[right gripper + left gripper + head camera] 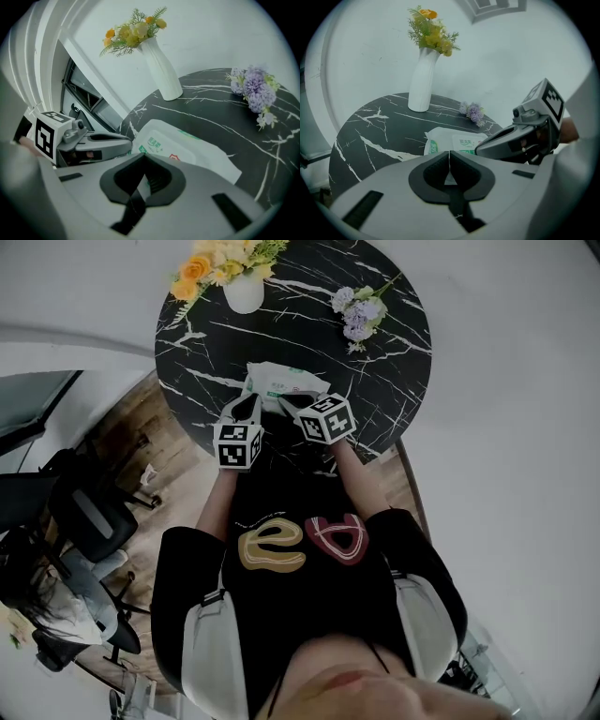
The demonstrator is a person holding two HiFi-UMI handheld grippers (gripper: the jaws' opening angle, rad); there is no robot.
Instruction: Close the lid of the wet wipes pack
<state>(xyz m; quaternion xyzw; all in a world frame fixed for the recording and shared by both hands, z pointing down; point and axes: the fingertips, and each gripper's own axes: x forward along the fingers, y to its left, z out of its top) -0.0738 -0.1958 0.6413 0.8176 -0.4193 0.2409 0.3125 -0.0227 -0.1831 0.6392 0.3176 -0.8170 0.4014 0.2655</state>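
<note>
your left gripper [449,159] and right gripper [143,161] are both clenched tight and empty, tips side by side at the near edge of the soft white wet wipes pack with green print [281,382]; contact with it does not show. the pack lies flat on the round black white-veined marble table [403,371], toward your side. the tall white vase of yellow and orange flowers [244,292] and the loose purple flower sprig [358,313] sit beyond the pack, well apart from it.
</note>
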